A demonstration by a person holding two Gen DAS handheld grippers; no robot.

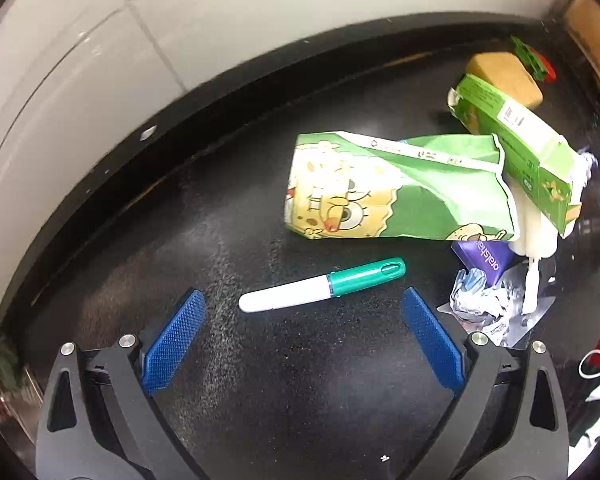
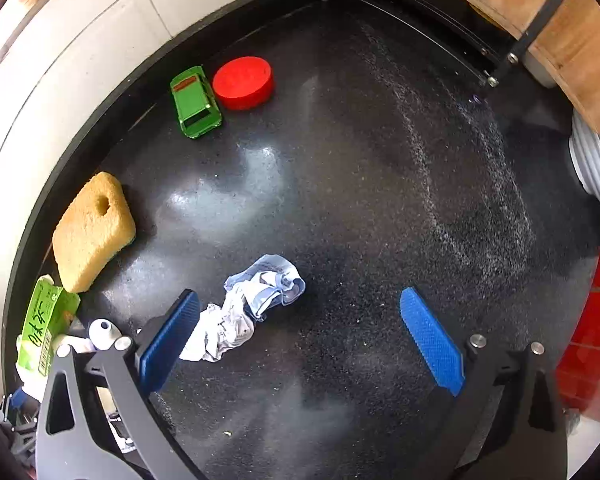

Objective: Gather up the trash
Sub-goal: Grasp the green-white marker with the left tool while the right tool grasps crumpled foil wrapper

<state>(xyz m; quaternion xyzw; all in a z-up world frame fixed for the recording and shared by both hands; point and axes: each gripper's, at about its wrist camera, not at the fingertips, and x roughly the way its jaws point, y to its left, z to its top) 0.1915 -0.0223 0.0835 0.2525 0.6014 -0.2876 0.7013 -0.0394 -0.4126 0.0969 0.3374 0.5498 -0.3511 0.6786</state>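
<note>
In the left wrist view my left gripper [image 1: 302, 300] is open and empty above the black table. A white marker with a green cap [image 1: 324, 286] lies between its fingertips. Beyond it lie a crushed green SpongeBob carton [image 1: 400, 192], a green box [image 1: 516, 148], crumpled foil [image 1: 480, 304] and a purple wrapper [image 1: 484, 258]. In the right wrist view my right gripper [image 2: 300, 304] is open and empty. A crumpled white and blue paper [image 2: 252, 304] lies by its left finger [image 2: 172, 336].
A yellow sponge [image 2: 94, 230], a green toy car [image 2: 195, 101] and a red round lid [image 2: 244, 82] lie at the back left. The green box [image 2: 46, 328] and a white bottle [image 2: 102, 332] sit at the left. A wooden board [image 2: 560, 40] stands at the back right.
</note>
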